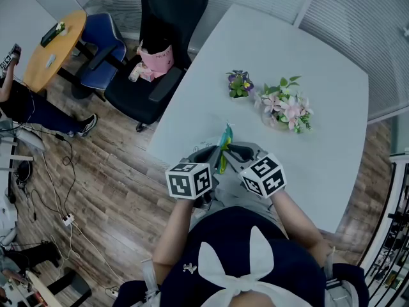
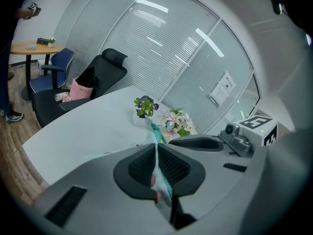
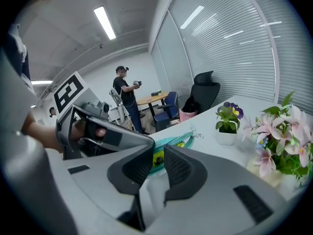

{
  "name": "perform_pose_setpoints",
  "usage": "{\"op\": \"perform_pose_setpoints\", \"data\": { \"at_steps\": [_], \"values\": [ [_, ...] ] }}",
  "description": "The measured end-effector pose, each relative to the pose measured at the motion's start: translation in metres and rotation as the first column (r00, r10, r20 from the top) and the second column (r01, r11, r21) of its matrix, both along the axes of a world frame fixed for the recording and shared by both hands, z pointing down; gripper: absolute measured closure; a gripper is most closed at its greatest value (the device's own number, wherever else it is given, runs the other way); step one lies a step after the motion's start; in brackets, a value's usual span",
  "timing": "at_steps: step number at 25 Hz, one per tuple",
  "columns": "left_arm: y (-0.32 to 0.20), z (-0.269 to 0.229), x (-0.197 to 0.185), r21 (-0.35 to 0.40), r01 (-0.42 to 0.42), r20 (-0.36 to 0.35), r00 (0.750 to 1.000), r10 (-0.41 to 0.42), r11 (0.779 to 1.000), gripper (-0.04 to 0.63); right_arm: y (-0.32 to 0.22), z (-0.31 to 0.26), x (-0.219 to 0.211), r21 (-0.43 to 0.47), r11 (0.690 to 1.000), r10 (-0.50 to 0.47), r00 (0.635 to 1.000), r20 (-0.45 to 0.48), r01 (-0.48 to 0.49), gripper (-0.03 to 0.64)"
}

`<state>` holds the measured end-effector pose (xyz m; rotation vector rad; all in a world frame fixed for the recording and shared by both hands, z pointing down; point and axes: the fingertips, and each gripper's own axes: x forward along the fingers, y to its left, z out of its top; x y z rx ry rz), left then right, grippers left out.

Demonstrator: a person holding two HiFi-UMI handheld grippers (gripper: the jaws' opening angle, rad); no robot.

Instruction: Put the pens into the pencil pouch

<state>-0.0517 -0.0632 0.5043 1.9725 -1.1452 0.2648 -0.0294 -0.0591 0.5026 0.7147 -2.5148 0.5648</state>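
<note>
Two-handed work goes on at the near edge of a white table [image 1: 287, 56], where a person in a dark top with a white bow [image 1: 238, 270] holds a tool in each hand. The left gripper [image 1: 211, 152] [image 2: 156, 148] has its jaws pressed together on a thin, clear edge of the pencil pouch [image 1: 223, 147] [image 2: 157, 131] [image 3: 172, 143]. The pouch stands on edge between the two tools, its teal zipper running away from the person. The right gripper [image 1: 238, 152] [image 3: 159, 151] faces it from the other side with its jaws spread; the pouch's pale side lies in the gap, and the pads do not press on it. A yellow patch shows at the pouch, too small to identify. Whether the pouch touches the tabletop cannot be told. Each tool carries a marker cube, the left one [image 1: 190, 180] and the right one [image 1: 263, 175] just beside each other over the person's lap. Farther along the table stand a small potted plant [image 1: 239, 84] [image 2: 145, 106] [image 3: 228, 120] with purple blooms and, just beside it, a bunch of pink flowers [image 1: 286, 105] [image 3: 281, 136]. Beyond the table's left side, a black office chair [image 1: 160, 43] holds a pink bag [image 1: 158, 59], with a blue chair [image 1: 102, 43] and a round wooden table [image 1: 54, 47] past it on the wood floor. Another person [image 3: 124, 89] stands by that round table, and slatted blinds [image 2: 161, 48] line the glass wall behind.
</note>
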Motion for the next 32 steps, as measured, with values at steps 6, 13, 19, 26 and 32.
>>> {"op": "perform_pose_setpoints", "data": {
  "at_steps": [6,13,19,26,32],
  "values": [
    [-0.001,-0.001,-0.001,0.0,0.001,0.001,1.0,-0.001,1.0,0.563,0.0,0.004,0.0,-0.008,1.0,-0.003,1.0,-0.005,0.003,0.531],
    [-0.002,0.0,-0.001,-0.004,-0.002,-0.008,1.0,0.002,1.0,0.563,0.0,-0.003,0.005,-0.002,1.0,0.005,1.0,0.026,-0.005,0.515],
    [-0.003,0.001,-0.002,-0.007,-0.003,-0.011,1.0,0.002,1.0,0.563,-0.003,-0.007,0.017,0.007,0.999,0.031,0.999,0.037,-0.031,0.509],
    [-0.005,0.001,-0.003,-0.01,0.0,-0.014,1.0,0.0,1.0,0.563,-0.01,0.003,0.044,-0.019,0.995,0.095,0.995,0.03,-0.094,0.505],
    [-0.005,0.002,-0.004,-0.009,0.003,-0.013,1.0,-0.003,1.0,0.563,-0.009,0.016,0.065,-0.044,0.99,0.132,0.991,0.013,-0.132,0.5]
  ]
}}
